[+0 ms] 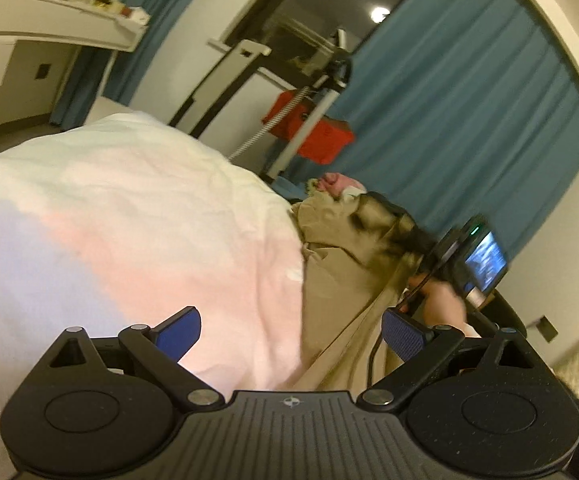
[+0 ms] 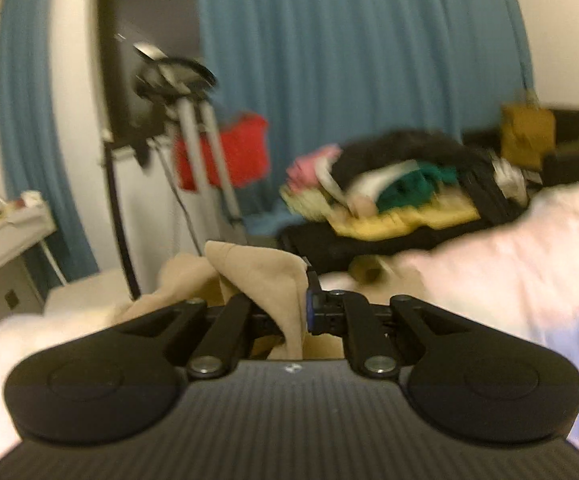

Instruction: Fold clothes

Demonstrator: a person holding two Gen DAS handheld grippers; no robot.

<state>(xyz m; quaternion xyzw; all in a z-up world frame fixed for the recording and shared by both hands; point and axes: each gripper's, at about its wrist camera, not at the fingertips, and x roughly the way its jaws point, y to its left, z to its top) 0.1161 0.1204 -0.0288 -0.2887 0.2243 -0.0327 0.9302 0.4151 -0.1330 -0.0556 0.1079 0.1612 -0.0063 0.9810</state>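
Left hand-held gripper hangs above the bed, its two blue-padded fingers spread wide with nothing between them. Beneath it lies a pale, wrinkled bedcover, white shading to pink and lilac. A tan garment is bunched at the bedcover's right edge, part of it lifted off the bed.

Seen from the left wrist view, the right hand-held gripper is blurred, pinching the upper part of that tan garment, with a person's hand on its handle and a small lit screen on its body. In the right wrist view, the right hand-held gripper has its fingers drawn close together, clamped on a fold of the tan garment, which stands up in a peak just ahead of the fingers.

Farther back, a blurred pile of mixed clothes in black, pink, green and yellow rests at the bed's far end. Blue curtains hang behind, beside a red item on a metal stand.
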